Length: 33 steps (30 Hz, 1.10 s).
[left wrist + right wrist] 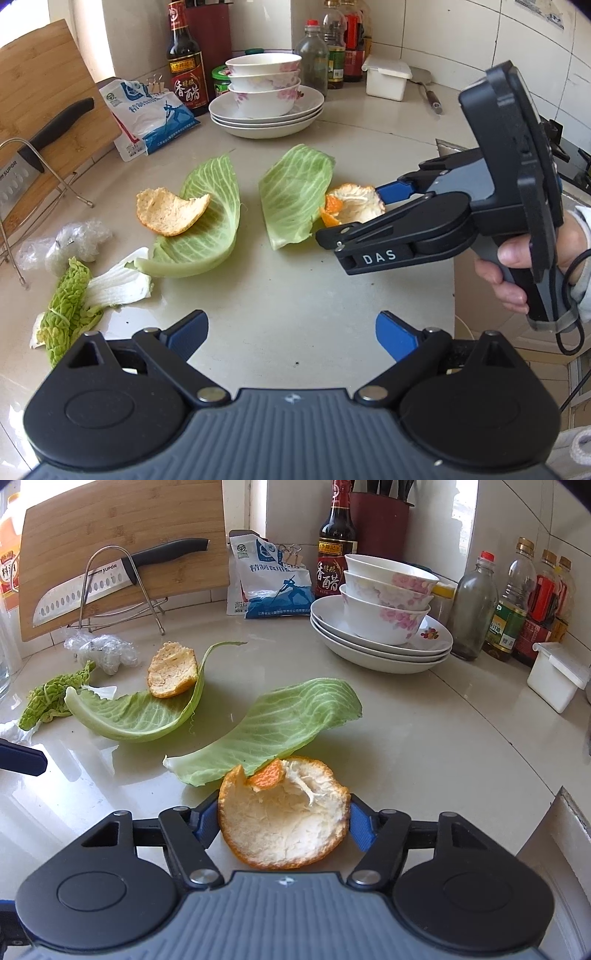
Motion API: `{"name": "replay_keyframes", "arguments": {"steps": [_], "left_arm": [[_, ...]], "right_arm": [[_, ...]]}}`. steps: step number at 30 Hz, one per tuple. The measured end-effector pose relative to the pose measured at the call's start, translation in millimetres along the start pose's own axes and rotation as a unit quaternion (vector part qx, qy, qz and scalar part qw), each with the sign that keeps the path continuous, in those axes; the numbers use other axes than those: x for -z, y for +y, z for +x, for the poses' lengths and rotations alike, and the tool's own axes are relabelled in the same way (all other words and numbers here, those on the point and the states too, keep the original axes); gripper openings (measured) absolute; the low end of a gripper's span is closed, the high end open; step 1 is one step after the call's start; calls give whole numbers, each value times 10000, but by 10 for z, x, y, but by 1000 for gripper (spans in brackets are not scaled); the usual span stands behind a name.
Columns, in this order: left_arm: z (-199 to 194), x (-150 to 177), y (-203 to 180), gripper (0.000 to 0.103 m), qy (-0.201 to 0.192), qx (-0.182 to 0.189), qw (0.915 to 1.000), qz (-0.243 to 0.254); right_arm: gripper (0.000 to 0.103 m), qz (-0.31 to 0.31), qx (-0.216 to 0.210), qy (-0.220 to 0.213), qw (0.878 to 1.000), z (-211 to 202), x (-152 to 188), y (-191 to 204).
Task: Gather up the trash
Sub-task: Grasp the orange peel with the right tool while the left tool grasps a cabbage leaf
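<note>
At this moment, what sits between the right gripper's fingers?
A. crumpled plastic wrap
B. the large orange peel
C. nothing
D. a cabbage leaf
B. In the right wrist view the right gripper has a blue finger on each side of the large orange peel, which lies on the counter with one edge tucked under a cabbage leaf; whether the fingers already press on it cannot be told.

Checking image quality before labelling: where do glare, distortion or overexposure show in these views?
Left wrist view: fisheye bends the cutting board, countertop evenly lit. Right wrist view: window glare reflects off the countertop at left, and the peel between the right gripper fingers stays sharp.
</note>
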<state>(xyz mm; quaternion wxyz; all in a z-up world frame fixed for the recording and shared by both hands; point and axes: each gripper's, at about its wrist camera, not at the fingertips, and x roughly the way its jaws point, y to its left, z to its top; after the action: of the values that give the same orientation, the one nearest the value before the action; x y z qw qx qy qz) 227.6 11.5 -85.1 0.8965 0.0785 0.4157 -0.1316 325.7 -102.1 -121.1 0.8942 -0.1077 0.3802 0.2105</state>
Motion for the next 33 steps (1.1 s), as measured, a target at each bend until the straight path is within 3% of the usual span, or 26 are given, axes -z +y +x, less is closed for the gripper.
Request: {"name": "replay_keyframes", "arguments": {"steps": [11,18,27,33], "left_arm": [[32,-31,-14,96,-171,-230,9993,236],[158,-108,-144,86,-310,-263,9980,475],[221,-189,-172,84,-390,-4,9984,397],[235,-218,-112,83,-364,44,9990,241]], "right_arm": [[65,91,47,-10,9999,-158,40,-19],[65,150,123,-51,9998,-319,91,-72],[66,264,111,-46,9996,-351,207,-194],[73,66,186,46,9998,-343,298,-158]]}}
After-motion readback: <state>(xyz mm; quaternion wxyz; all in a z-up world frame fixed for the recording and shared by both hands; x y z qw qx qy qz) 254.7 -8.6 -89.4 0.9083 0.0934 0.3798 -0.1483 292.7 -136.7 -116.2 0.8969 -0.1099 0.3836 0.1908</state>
